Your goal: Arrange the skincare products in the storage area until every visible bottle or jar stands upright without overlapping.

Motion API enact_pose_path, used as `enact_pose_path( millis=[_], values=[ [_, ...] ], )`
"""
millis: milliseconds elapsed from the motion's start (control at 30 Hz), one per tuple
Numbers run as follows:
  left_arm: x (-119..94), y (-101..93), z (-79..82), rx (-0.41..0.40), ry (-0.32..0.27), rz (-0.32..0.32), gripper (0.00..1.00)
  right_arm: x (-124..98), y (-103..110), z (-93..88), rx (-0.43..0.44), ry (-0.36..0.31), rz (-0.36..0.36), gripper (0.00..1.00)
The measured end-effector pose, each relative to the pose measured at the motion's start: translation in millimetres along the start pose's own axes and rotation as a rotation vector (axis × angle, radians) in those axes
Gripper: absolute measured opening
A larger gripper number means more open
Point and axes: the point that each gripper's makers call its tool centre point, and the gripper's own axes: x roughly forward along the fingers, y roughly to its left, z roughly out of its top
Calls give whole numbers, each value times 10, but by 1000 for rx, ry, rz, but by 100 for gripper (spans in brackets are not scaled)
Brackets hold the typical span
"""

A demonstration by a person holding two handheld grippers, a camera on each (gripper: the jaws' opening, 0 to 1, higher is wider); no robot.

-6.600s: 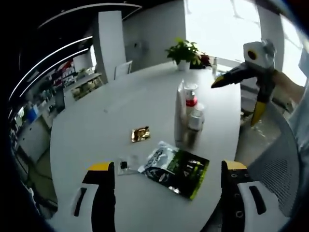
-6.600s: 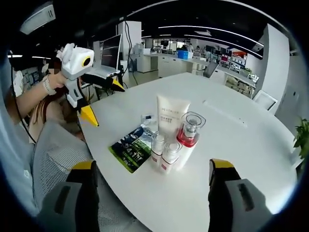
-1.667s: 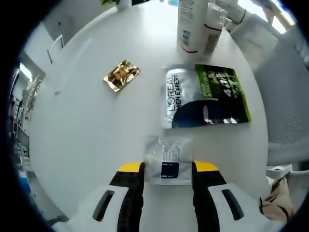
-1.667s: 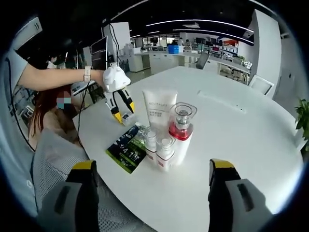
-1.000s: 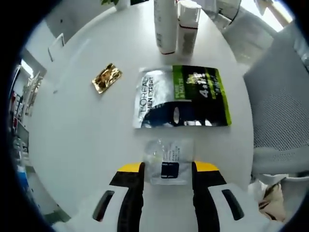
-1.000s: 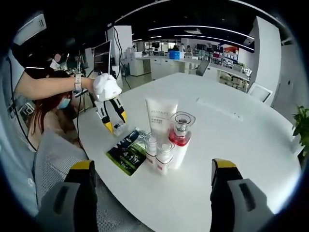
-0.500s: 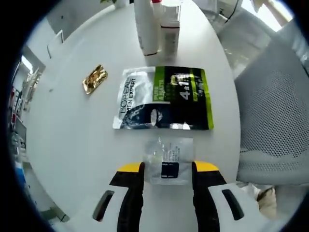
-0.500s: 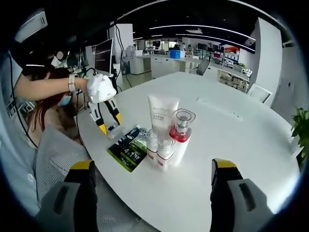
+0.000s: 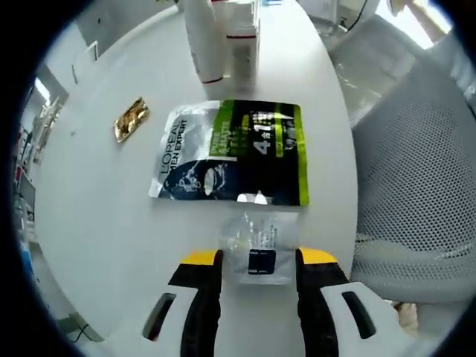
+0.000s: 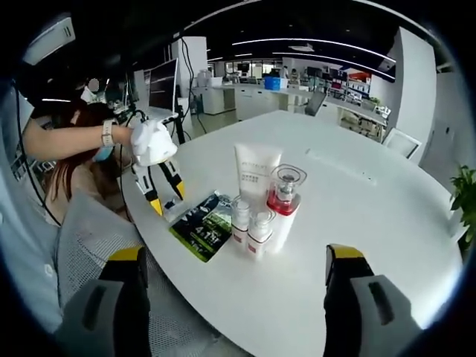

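Clear plastic sachet point(image 9: 258, 247) sits pinched between the left gripper point(image 9: 258, 262) jaws, lifted off the white table point(image 9: 97, 193). Ahead of those jaws lies the green-black pouch point(image 9: 229, 152), long axis crosswise; beyond it the upright bottle cluster point(image 10: 262, 208), tops cut off in the left gripper view. Right gripper point(image 10: 236, 264) jaws spread wide, empty, the cluster ahead between them, well apart. Sachet label unreadable.
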Motion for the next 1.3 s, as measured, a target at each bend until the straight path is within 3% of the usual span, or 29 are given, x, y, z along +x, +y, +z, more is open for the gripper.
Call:
enact_pose_path(
  millis=[300, 700, 833, 1300],
  values=[
    [75, -72, -15, -11, -6, -4, 36, 8, 34, -27, 11, -2, 17, 100],
    [81, -60, -7, -6, -19, 40, 39, 11, 45, -73, 15, 7, 20, 100],
    [90, 7, 0, -18, -50, 65, 55, 13, 54, -77, 14, 10, 23, 100],
    [-1, -70, 22, -18, -55, 47, 57, -15, 42, -109, 19, 14, 15, 100]
  ],
)
